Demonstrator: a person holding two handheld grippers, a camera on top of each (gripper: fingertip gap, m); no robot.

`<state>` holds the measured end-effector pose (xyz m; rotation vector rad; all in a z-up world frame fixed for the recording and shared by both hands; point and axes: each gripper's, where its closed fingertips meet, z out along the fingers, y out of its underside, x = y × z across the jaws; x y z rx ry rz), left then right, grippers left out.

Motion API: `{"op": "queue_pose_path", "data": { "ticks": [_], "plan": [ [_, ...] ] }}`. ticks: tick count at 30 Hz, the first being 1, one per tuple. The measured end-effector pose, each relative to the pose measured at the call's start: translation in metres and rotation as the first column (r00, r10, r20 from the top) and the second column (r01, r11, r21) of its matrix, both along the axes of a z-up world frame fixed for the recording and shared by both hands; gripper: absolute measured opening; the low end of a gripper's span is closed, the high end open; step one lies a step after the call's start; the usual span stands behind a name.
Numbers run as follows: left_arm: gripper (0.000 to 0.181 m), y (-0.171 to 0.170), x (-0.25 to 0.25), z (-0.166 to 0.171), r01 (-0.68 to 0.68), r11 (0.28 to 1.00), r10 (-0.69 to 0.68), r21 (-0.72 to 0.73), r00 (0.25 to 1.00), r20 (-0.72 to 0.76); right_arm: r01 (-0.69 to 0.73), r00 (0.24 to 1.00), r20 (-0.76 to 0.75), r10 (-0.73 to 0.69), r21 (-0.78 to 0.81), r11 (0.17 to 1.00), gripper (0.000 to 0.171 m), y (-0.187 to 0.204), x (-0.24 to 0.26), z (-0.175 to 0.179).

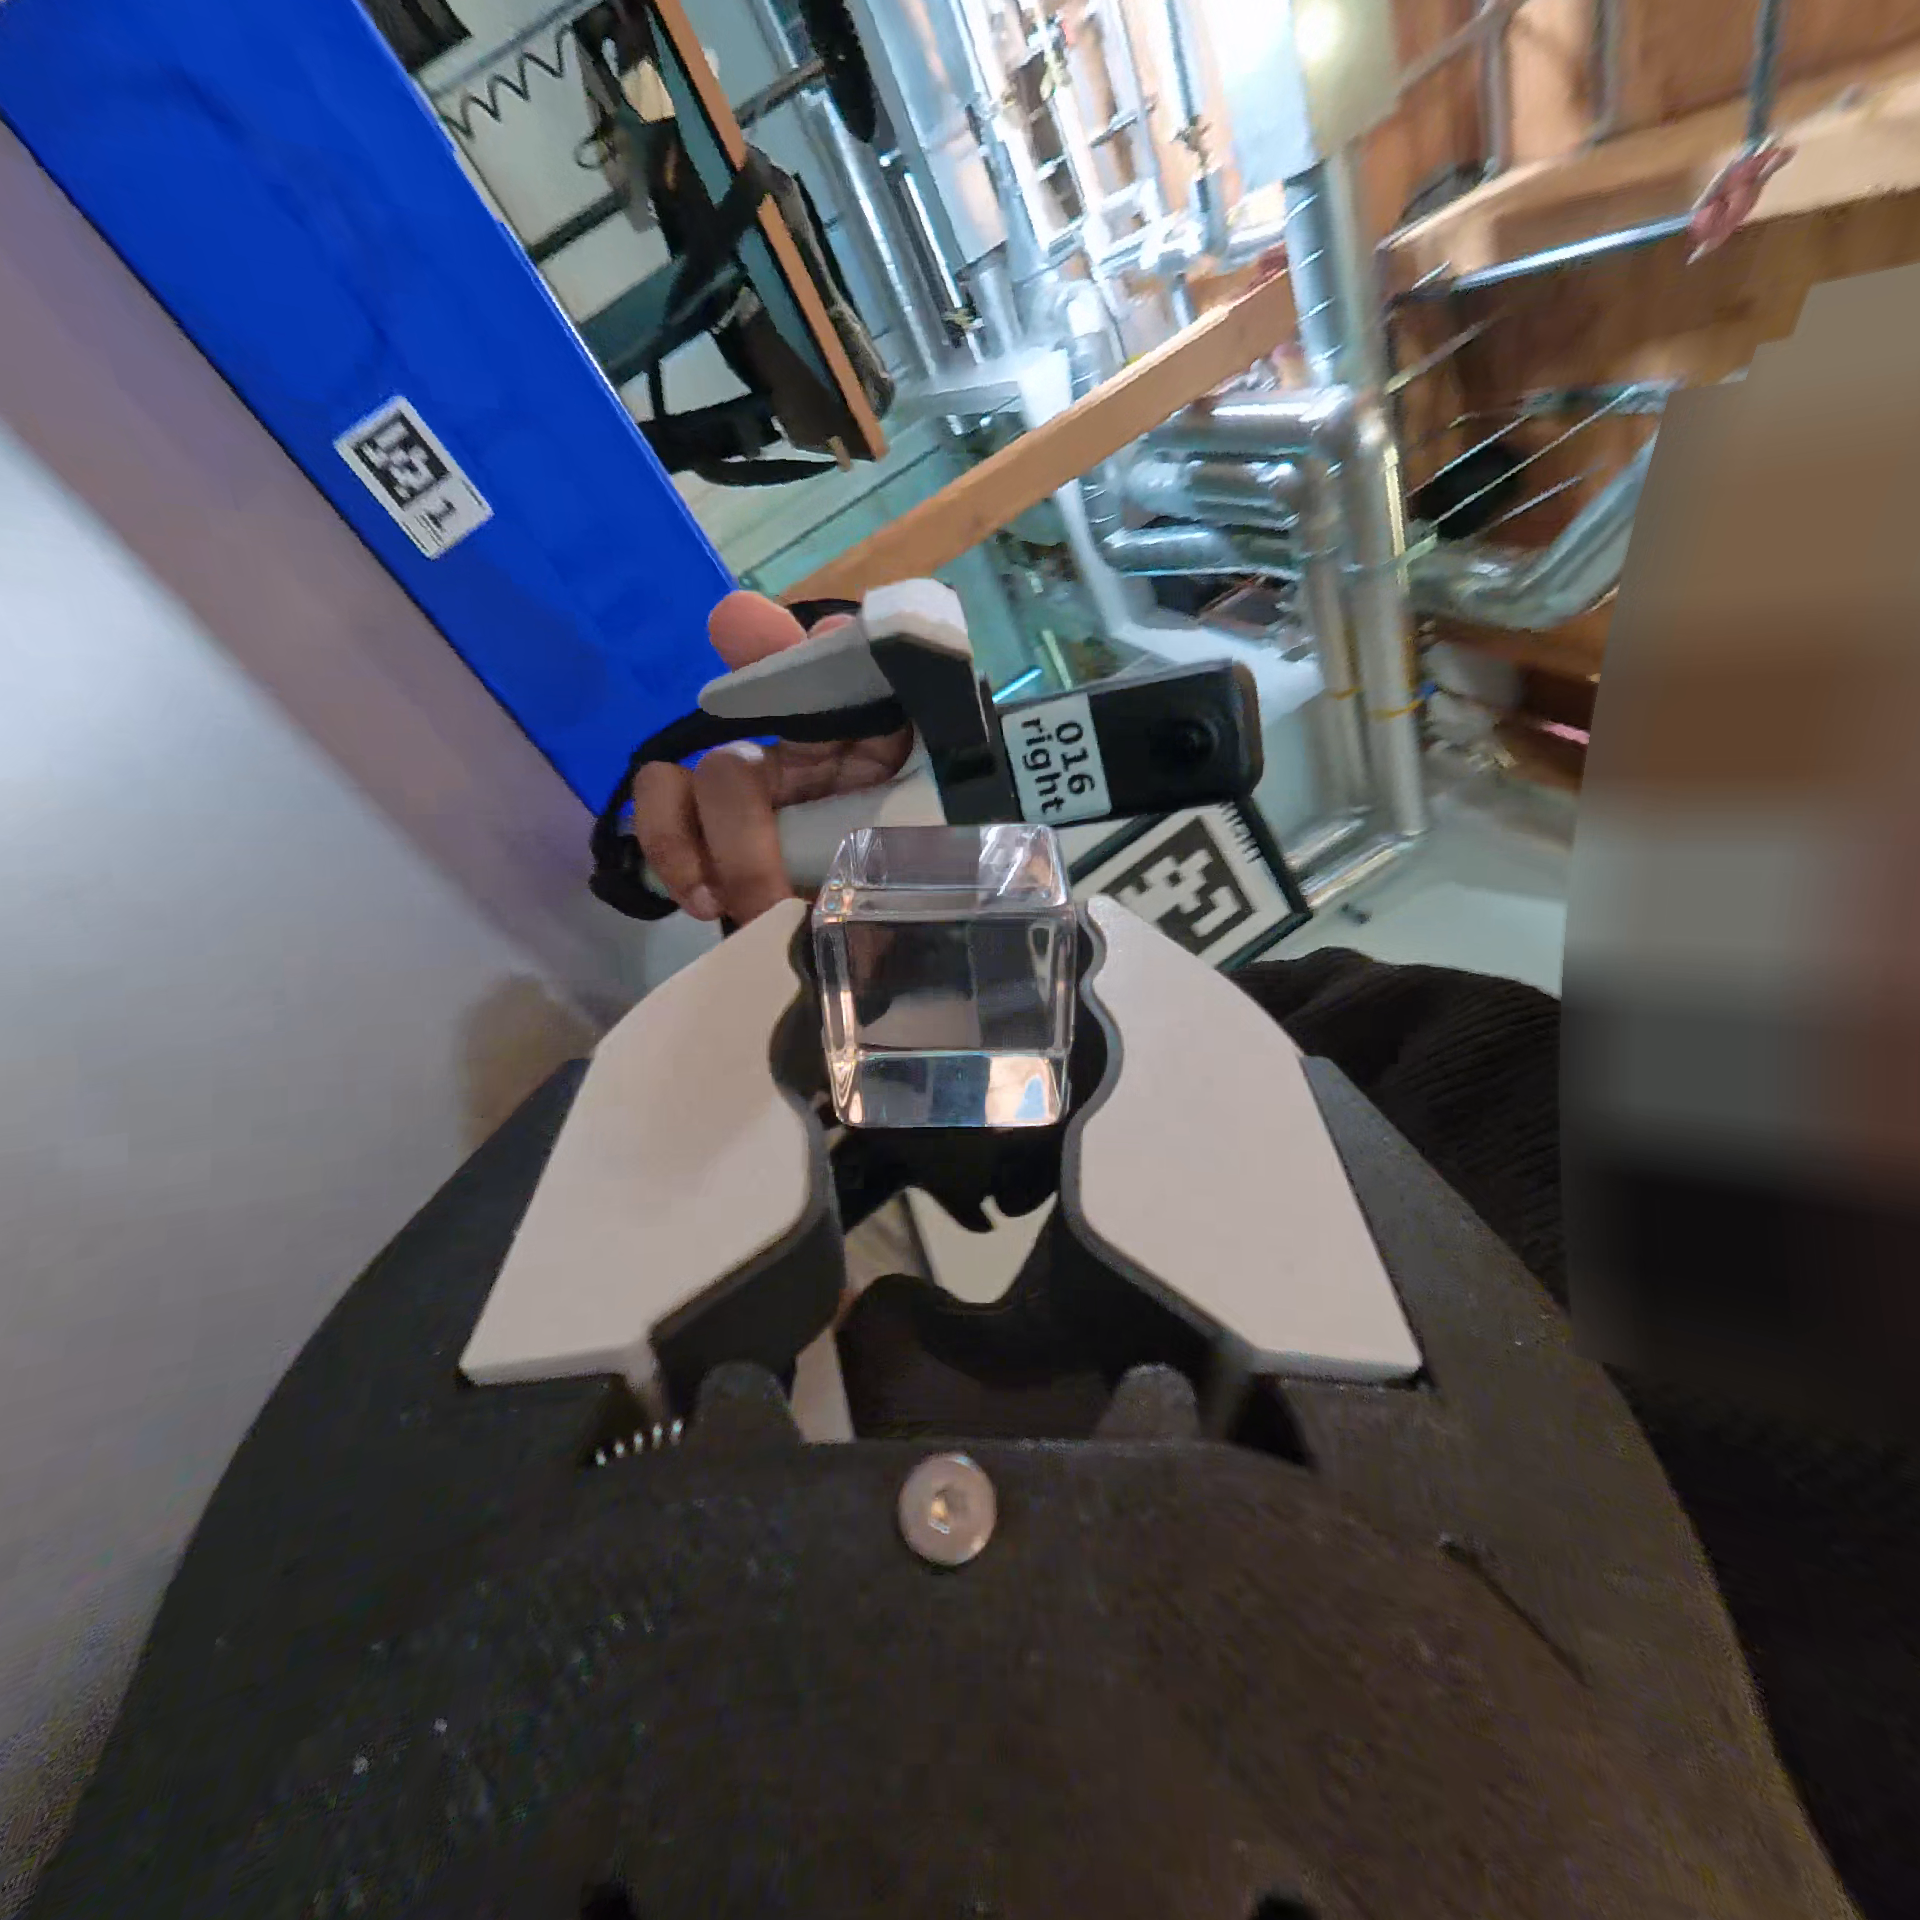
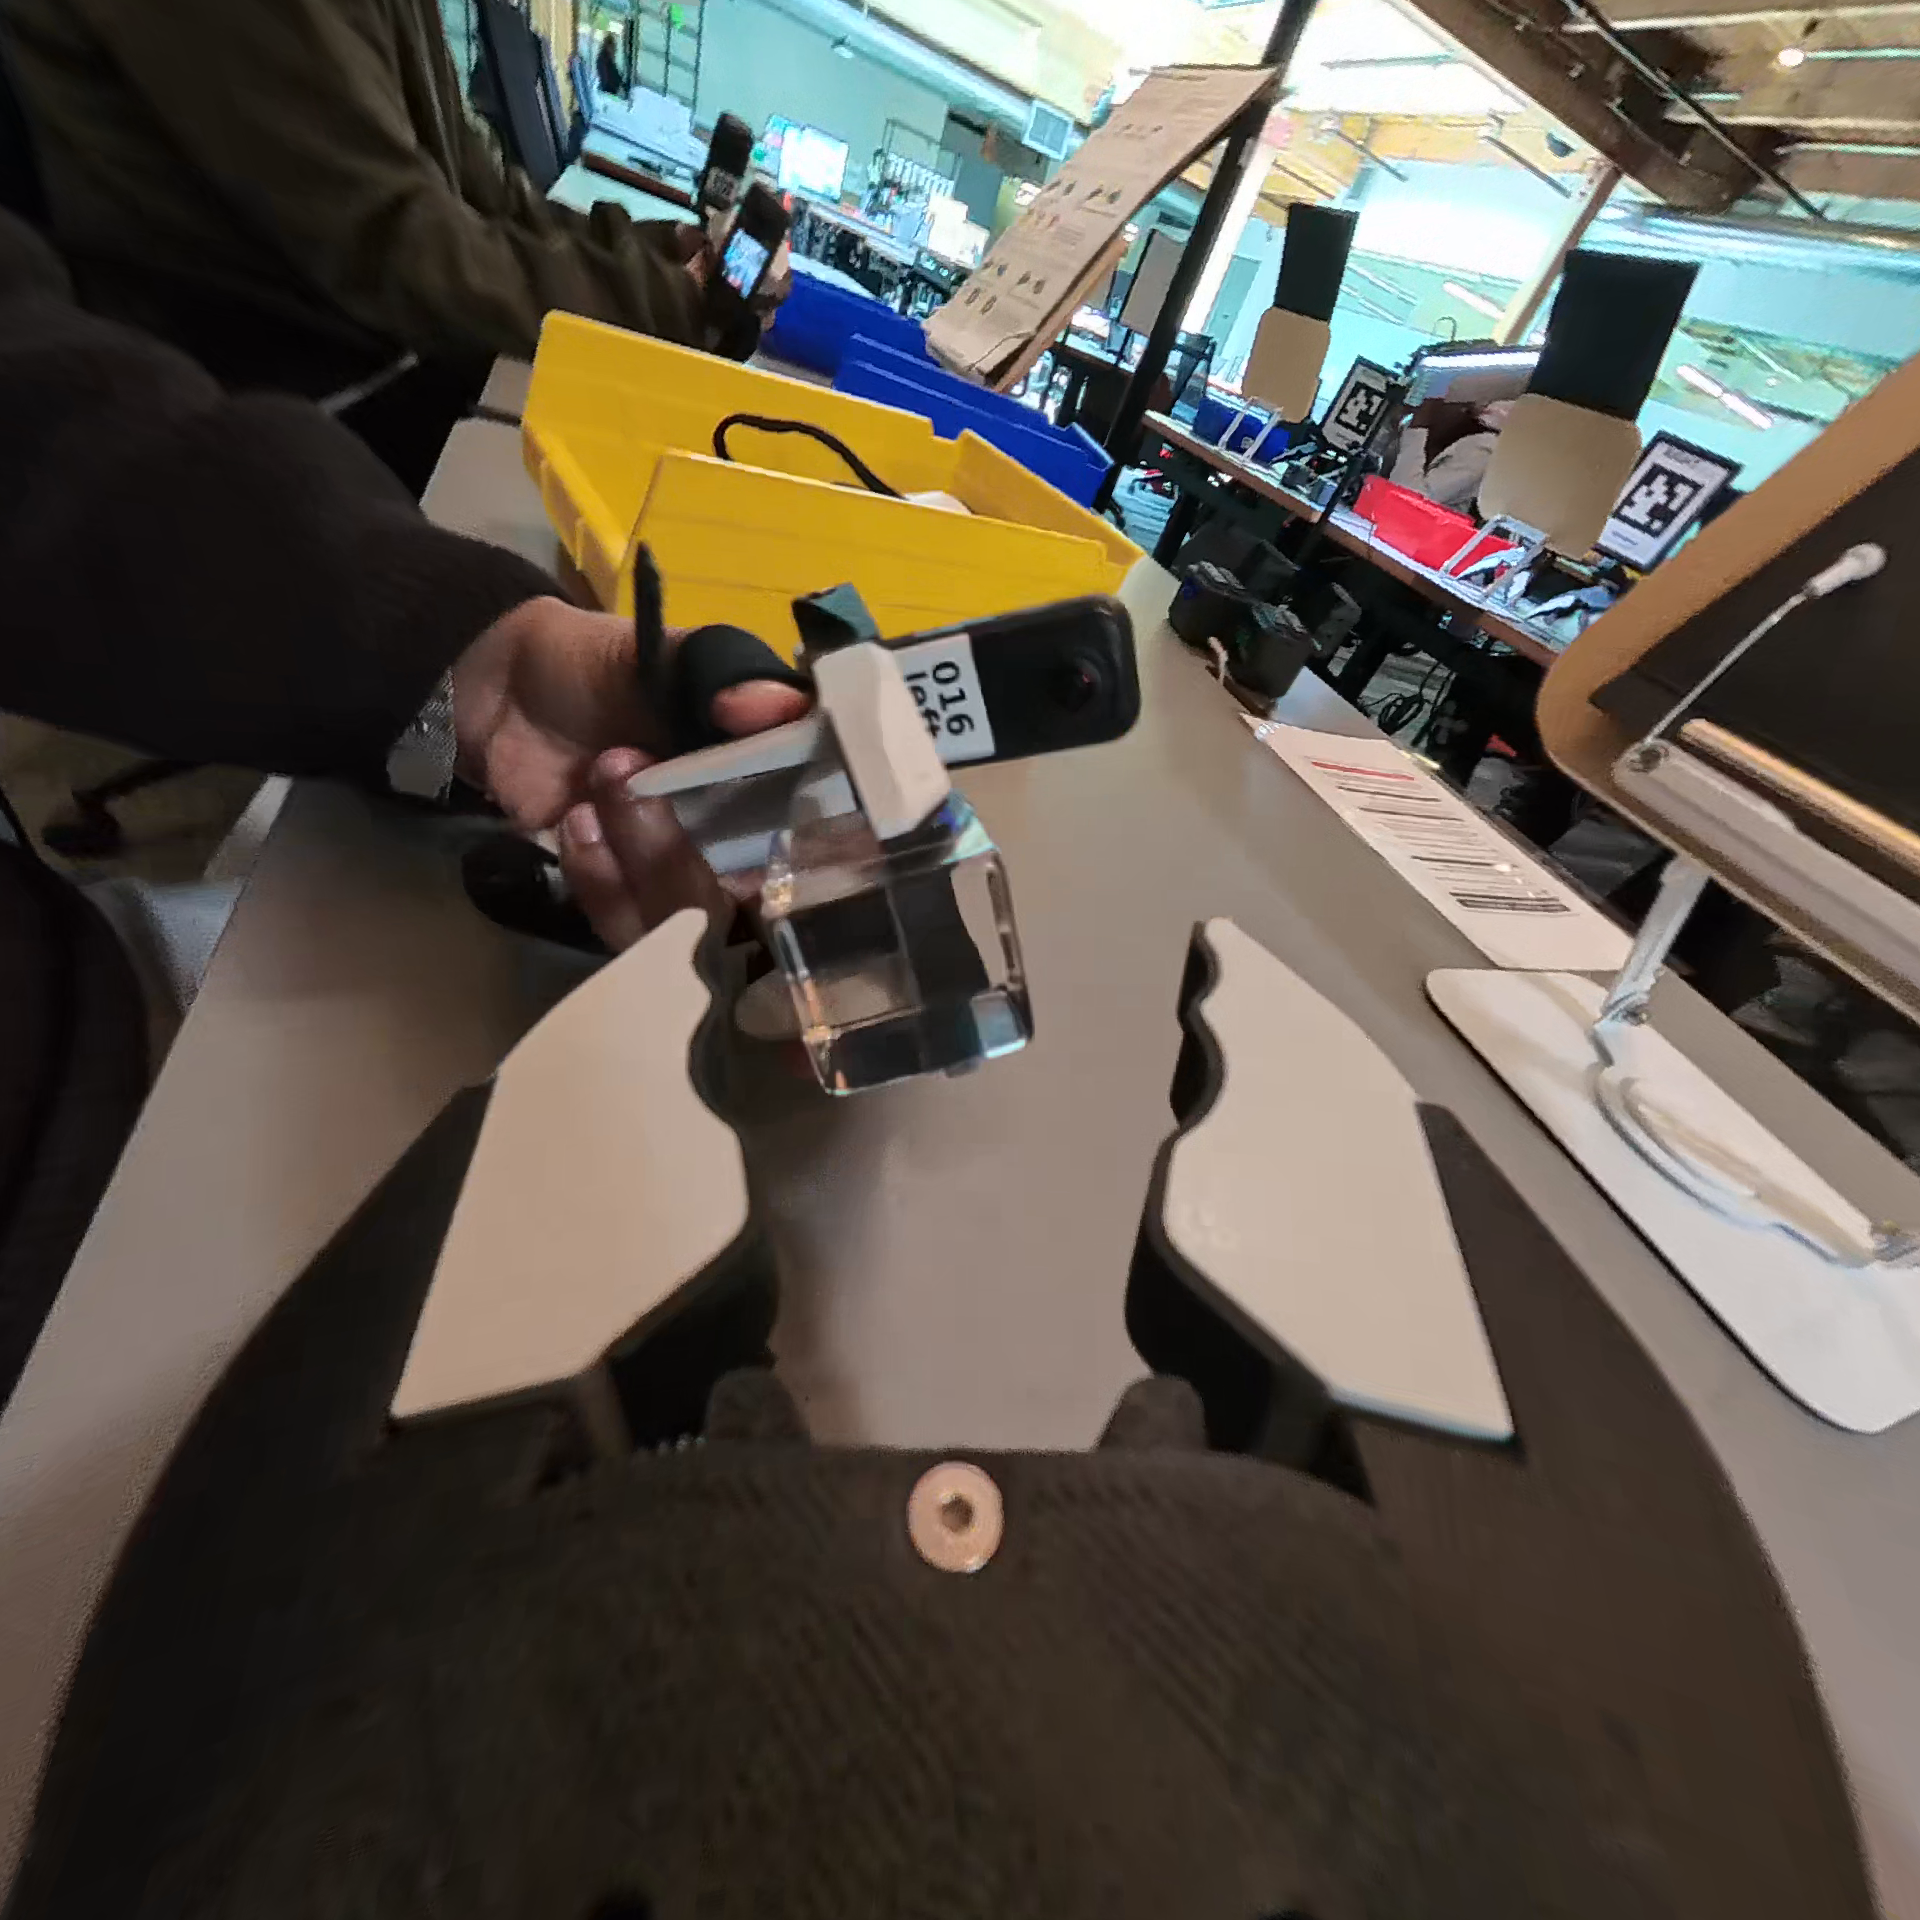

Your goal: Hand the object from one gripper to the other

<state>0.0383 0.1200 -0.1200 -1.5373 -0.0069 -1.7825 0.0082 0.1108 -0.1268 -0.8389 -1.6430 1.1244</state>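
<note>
Left gripper (image 1: 943,997), black body with pale grey finger plates: clamping a clear, colourless acrylic cube (image 1: 943,992) between both fingertips, cube standing proud of the tips, lifted above the worktop. Same cube (image 2: 899,961) appearing in the right wrist view, gripped from above by the left gripper (image 2: 883,821).

Right gripper (image 2: 951,1023), same build: gaping wide, nothing between the fingers, left fingertip (image 2: 665,987) lying just beside the cube, right fingertip well apart from it. Also showing in the left wrist view as right gripper (image 1: 831,686), just beyond the cube.

Hand (image 2: 551,727) in a dark sleeve: gripping the left tool's handle.

Pale grey worktop (image 2: 1091,883): carrying nested yellow plastic bins (image 2: 790,488) toward its far left edge, a white printed sheet (image 2: 1444,831) along the right edge, and a white flat stand base (image 2: 1662,1174) at the near right edge.

Blue plastic bin (image 1: 343,343) bearing a black-and-white square marker: filling the upper left of the left wrist view.
</note>
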Motion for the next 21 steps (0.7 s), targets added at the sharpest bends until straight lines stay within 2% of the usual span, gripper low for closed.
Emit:
{"op": "queue_pose_path", "data": {
  "ticks": [4, 8, 13, 16, 19, 21],
  "plan": [
    [0.045, -0.002, 0.007, -0.001, 0.044, 0.998, -0.042, -0.038, 0.998, 0.051, 0.000, 1.000, -0.017, 0.001, 0.105, 0.995, 0.064, -0.007, 0.000, -0.001],
    [0.045, -0.001, 0.006, 0.000, 0.046, 0.998, -0.042, -0.045, 0.996, 0.083, -0.013, 0.999, -0.032, 0.018, 0.137, 0.990, 0.047, -0.012, 0.002, 0.000],
    [0.045, -0.003, 0.006, 0.002, 0.049, 0.998, -0.047, -0.026, 0.996, 0.078, -0.012, 1.000, -0.027, 0.015, 0.138, 0.990, 0.047, -0.013, 0.002, 0.002],
    [0.045, 0.001, 0.003, 0.000, 0.006, 1.000, -0.005, -0.018, 0.998, 0.063, 0.016, 1.000, -0.008, -0.015, 0.154, 0.988, 0.046, -0.010, 0.001, -0.001],
    [0.077, 0.012, -0.008, -0.006, -0.100, 0.994, 0.101, -0.037, 0.995, 0.003, 0.100, 0.992, 0.057, -0.117, 0.245, 0.964, 0.046, 0.002, -0.003, -0.014],
    [0.090, 0.019, -0.017, -0.016, -0.186, 0.981, 0.181, -0.049, 0.978, -0.106, 0.165, 0.973, 0.100, -0.207, 0.327, 0.930, 0.046, 0.014, -0.005, -0.024]
  ]
}}
